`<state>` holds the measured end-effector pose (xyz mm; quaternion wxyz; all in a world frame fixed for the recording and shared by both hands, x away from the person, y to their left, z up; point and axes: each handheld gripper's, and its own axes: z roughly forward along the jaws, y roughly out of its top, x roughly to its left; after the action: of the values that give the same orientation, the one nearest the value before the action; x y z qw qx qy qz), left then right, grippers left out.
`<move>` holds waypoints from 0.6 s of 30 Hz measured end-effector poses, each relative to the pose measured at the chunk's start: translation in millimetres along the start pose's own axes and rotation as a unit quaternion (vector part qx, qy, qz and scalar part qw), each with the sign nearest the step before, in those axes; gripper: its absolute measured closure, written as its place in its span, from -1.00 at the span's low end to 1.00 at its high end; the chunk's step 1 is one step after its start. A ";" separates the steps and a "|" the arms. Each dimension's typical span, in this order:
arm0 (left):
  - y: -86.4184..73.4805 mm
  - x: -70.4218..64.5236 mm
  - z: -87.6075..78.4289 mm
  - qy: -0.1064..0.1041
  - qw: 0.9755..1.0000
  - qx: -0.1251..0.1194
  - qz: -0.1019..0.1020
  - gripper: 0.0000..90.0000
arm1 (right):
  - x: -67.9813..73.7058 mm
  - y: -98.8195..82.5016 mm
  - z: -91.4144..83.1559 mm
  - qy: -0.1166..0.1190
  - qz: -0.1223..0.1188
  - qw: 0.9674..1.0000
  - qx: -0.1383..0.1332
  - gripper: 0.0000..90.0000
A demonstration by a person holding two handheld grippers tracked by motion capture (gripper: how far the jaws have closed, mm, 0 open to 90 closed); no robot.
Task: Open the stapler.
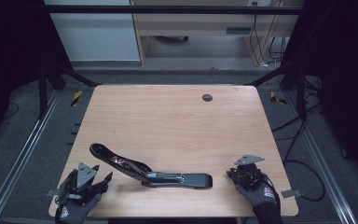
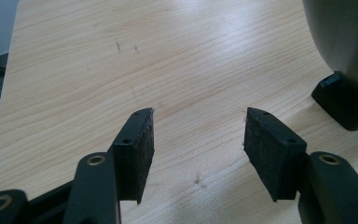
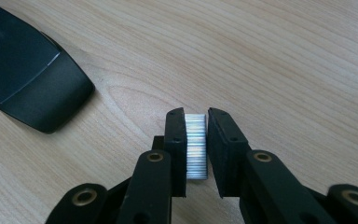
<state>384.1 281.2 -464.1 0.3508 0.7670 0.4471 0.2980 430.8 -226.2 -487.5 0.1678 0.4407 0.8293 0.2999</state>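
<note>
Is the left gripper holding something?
No, in the left gripper view the left gripper stands open with bare wooden table between its pads, while the stapler sits off to the side.

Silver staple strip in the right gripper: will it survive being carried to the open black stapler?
Probably, handled gently. The ribbed silver staple strip looks like many thin glued wires, so it may snap under a hard squeeze. The right gripper pinches its flat sides, so slipping seems unlikely. It looks small and light.

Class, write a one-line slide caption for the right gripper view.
Right hand-held gripper clamps a silver strip of staples above the wooden table, beside the stapler.
</note>
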 end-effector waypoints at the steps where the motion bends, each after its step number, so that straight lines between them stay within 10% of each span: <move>1: 0.0 0.1 0.0 -0.001 1.000 0.000 0.000 -0.06 | 0.2 0.1 0.0 0.001 0.000 1.000 0.000 0.73; 18: -1.8 4.6 2.3 -0.004 1.000 0.004 -0.014 -0.06 | -0.8 10.7 -20.2 -0.020 0.039 0.999 -0.004 0.57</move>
<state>386.9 285.4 -466.2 0.3536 0.7634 0.4578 0.2876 427.1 -229.3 -465.1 0.1739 0.4780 0.8067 0.3009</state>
